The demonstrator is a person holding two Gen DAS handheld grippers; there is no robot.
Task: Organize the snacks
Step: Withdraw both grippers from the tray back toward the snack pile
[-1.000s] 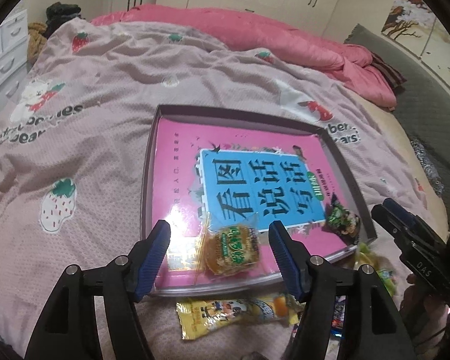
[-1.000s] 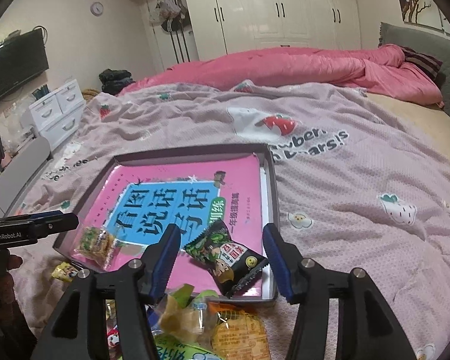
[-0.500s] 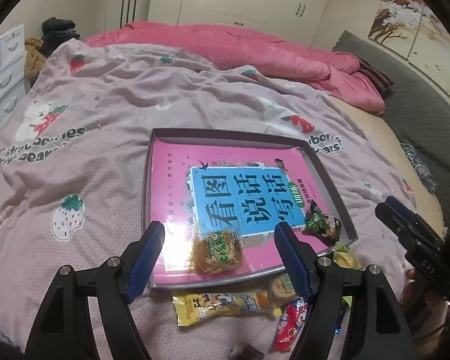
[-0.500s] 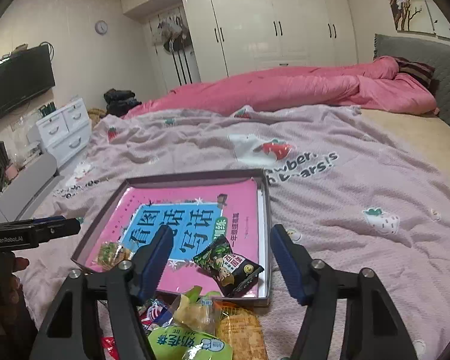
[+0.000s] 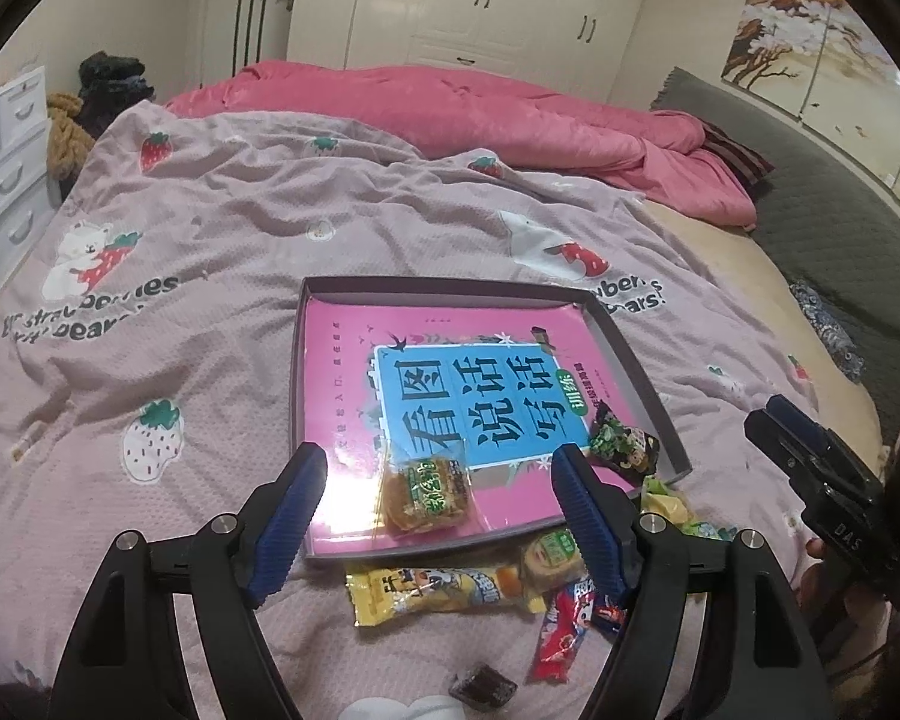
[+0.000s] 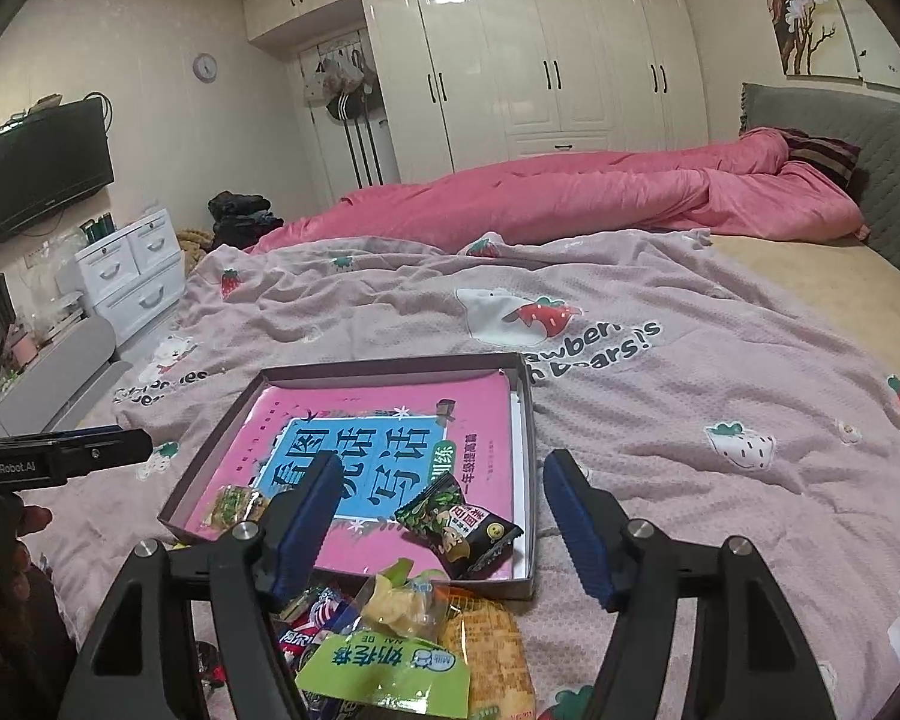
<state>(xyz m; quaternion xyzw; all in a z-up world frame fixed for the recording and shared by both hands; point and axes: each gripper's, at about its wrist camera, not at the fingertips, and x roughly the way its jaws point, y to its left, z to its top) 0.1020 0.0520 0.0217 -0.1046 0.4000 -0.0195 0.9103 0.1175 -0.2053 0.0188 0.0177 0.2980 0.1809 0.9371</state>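
Several snacks (image 6: 390, 648) lie partly hidden behind the right tool (image 6: 444, 528)

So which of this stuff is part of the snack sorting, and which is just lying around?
Job:
- tray holding a pink book
- cake pack and dark pack in the tray
- loose snacks beside it: yellow bar, red pack, green pack

Lying about:
- pink quilt
- drawers
- TV
- clothes pile
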